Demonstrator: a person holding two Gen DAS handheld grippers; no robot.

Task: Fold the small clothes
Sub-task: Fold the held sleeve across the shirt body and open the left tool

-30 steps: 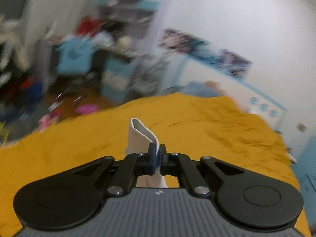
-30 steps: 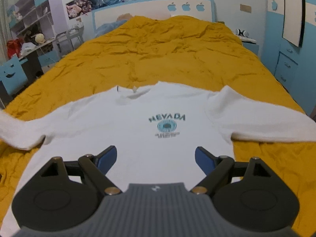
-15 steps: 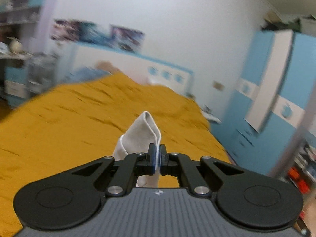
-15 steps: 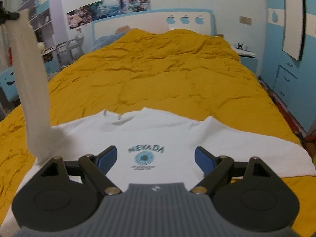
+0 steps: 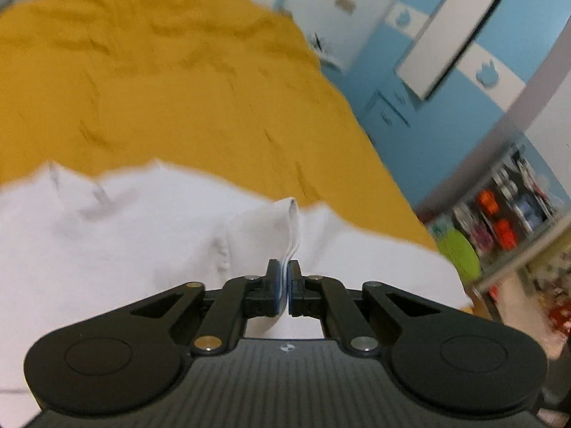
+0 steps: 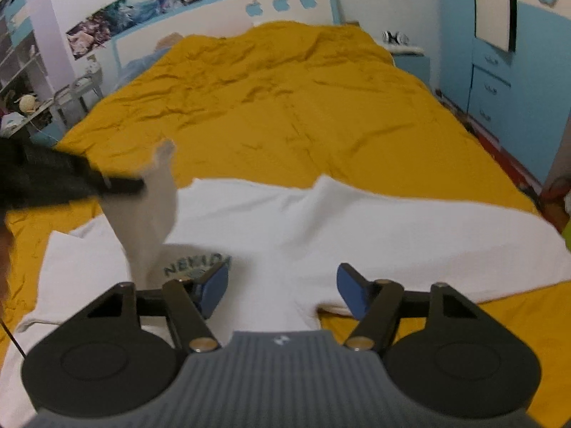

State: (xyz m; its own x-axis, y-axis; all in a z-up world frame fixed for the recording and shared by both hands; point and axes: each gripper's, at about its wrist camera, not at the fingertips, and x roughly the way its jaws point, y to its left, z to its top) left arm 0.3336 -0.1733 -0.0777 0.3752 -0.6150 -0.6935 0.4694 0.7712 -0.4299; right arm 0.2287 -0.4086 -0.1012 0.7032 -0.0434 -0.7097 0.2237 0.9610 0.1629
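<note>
A white long-sleeved shirt [image 6: 285,228] with a NEVADA print [image 6: 194,264] lies spread on the yellow bedspread [image 6: 285,107]. My left gripper [image 5: 284,285] is shut on the cuff of the shirt's left sleeve [image 5: 285,221] and holds it above the shirt body [image 5: 107,242]. In the right wrist view the left gripper [image 6: 139,183] comes in from the left with the sleeve [image 6: 150,221] hanging over the chest. My right gripper [image 6: 282,285] is open and empty above the shirt's lower right side. The right sleeve [image 6: 446,235] lies flat, stretched out to the right.
A headboard [image 6: 285,0] with apple shapes stands at the far end of the bed. A blue wardrobe [image 6: 506,53] and a nightstand [image 6: 407,57] are on the right. A desk with shelves [image 6: 21,89] is on the left.
My left gripper has swung the sleeve from the left side inward and down over the shirt's chest. My right gripper has shifted right and nearer to the shirt.
</note>
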